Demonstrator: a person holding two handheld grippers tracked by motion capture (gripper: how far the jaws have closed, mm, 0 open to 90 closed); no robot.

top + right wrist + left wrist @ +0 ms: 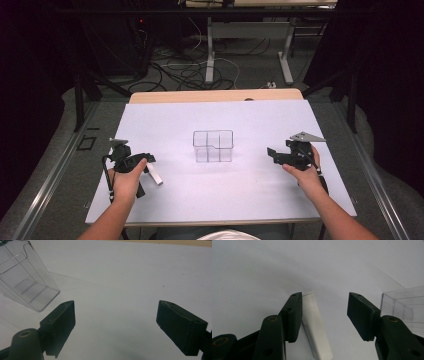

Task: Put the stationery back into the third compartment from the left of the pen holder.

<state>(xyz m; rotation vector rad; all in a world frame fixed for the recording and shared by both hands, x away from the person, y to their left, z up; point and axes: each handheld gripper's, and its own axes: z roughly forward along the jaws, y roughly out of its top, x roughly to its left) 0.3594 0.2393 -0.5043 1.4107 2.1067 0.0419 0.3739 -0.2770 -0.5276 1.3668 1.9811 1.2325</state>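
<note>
White plastic tube: a small flat white tube (154, 175) lies on the table near the person's left side, slanting away from the front edge. In the left gripper view it (315, 327) runs lengthways between the two black jaws, with fine print along one side.
Left gripper: the left gripper (148, 165) is down at the tube, held in the person's left hand (127, 177). One jaw sits right against the tube's side, perhaps touching it; the other stands clear of it with bare table between. So the jaws straddle the tube without pinching it.
Right gripper: the right gripper (270, 153) is well apart from the tube, over on the other side, in the right hand (306, 172). Its jaws (116, 325) stand wide, with nothing but table between them.
Clear box: a see-through plastic organiser (213, 146) with inner dividers stands upright mid-table, between the two grippers. Its corner (404, 307) shows past the left gripper's far jaw, and it (25, 280) appears up and to the left in the right gripper view.
Table: a pale lilac-white sheet (220, 200) covers the top; a strip of bare wood (215, 95) shows along the far edge.
Beyond: grey floor with tangled cables (185, 70) and white table legs (210, 55).
</note>
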